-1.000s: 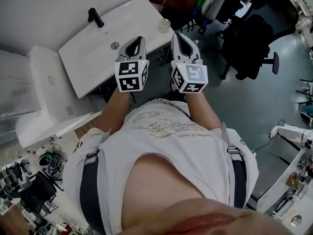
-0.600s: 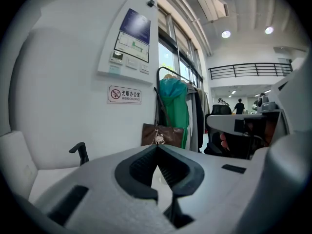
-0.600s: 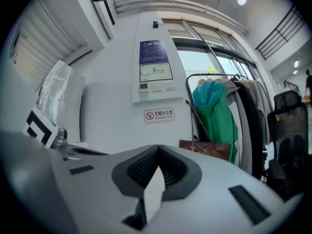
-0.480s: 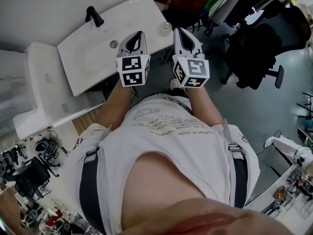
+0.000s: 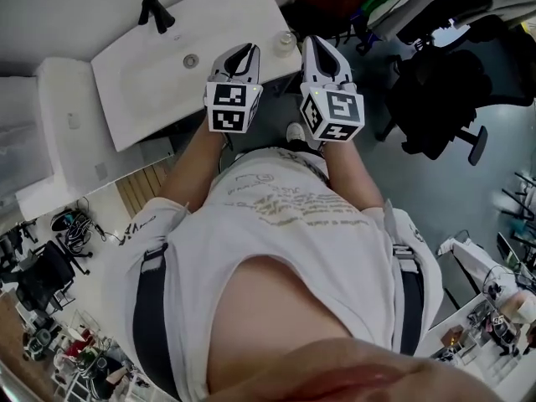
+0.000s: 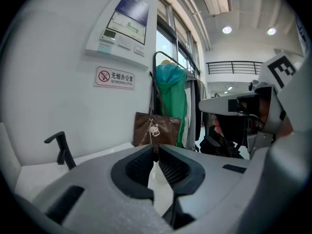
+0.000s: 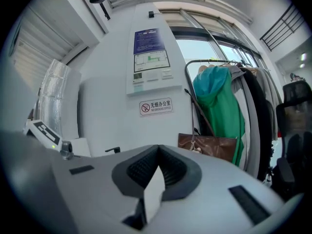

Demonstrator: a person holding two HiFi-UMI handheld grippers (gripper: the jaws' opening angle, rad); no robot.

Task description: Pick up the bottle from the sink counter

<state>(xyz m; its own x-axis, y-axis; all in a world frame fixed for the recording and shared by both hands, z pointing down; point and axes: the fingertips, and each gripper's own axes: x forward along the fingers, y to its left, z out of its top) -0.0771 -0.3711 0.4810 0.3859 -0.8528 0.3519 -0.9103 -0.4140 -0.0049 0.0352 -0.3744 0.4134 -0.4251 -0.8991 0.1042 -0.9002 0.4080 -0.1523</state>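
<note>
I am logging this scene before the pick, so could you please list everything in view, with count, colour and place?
sink counter: one, white, upper left of the head view
faucet: one, black, at the counter's back edge
drain: one, metal, in the basin
bottle: one, pale, near the counter's right corner
no-smoking sign: one, white and red, on the wall
handbag: one, brown, hanging right of the sink
garment: one, green, hanging above the handbag
office chair: one, black, on the floor at right
left gripper: one, grey, shut, empty, over the counter's front edge
right gripper: one, grey, shut, empty, by the counter's right corner
</note>
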